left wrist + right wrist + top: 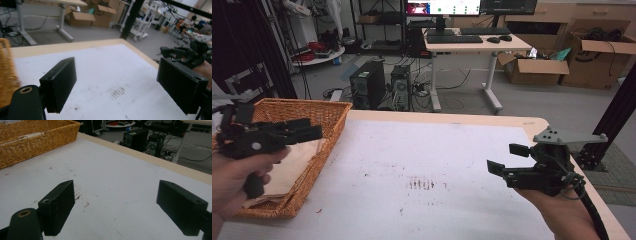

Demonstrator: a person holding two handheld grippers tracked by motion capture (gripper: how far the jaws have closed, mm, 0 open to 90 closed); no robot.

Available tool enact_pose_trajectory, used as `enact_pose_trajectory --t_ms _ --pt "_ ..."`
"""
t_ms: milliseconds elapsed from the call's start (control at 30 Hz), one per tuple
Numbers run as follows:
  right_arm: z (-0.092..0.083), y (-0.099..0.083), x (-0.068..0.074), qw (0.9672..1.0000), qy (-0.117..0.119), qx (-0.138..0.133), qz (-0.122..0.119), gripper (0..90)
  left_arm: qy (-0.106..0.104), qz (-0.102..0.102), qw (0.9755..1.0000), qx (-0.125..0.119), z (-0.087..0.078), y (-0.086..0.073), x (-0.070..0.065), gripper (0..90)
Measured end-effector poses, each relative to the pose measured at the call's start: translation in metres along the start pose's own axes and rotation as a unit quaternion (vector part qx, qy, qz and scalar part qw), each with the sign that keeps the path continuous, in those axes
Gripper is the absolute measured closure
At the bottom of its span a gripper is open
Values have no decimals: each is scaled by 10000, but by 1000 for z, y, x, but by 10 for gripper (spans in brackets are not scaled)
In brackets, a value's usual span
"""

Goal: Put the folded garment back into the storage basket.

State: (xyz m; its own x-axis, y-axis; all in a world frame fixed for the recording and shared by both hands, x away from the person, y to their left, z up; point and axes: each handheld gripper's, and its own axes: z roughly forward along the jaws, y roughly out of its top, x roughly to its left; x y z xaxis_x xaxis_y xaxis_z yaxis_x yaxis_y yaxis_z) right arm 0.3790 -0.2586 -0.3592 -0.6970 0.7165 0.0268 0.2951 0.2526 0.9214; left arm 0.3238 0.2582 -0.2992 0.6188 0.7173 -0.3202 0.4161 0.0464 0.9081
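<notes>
High view. A woven wicker basket [329, 131], rectangular with a coarse braided rim, sits at the left edge of the counter [437, 160]. Inside it lies a flat, pale, smooth sheet [292, 165]. The counter carries a matte white surface with a light wood border and rounded corners; a patch of small dark reddish stains [422, 184] marks its middle.

The left gripper [314, 129], black and blocky, hangs over the basket with its tips just above the right rim, pointing toward the counter's middle. Left gripper view: the jaws stand wide apart with nothing between them, touching nothing.

The right gripper [507, 159], black with a grey three-cornered plate on top, hangs above the right side of the counter, well apart from the basket. Right gripper view: its flat rectangular jaws stand wide apart, bare white surface between them, nothing held or touched.
</notes>
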Motion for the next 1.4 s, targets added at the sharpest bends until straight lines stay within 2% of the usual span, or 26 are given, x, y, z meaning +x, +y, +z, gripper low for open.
enact_pose_trajectory --t_ms 100,200,400,500,833,1400 --pt "2 1 0 10000 29 -2 -16 149 -88 100 9999 64 19 -10 -12 166" --pt "5 2 -1 10000 59 1 -32 149 -45 211 9996 188 36 -19 -19 166" --pt "13 -2 -3 9999 85 57 10 149 -196 193 9983 519 77 -37 -27 166" --pt "16 -4 -6 9999 91 97 32 149 -227 183 9977 605 88 -41 -27 166" --pt "23 -6 -6 9998 80 155 59 149 -274 104 9977 619 101 -44 -28 167" --pt "25 -6 -4 9998 73 158 55 149 -294 88 9972 680 102 -44 -27 166"
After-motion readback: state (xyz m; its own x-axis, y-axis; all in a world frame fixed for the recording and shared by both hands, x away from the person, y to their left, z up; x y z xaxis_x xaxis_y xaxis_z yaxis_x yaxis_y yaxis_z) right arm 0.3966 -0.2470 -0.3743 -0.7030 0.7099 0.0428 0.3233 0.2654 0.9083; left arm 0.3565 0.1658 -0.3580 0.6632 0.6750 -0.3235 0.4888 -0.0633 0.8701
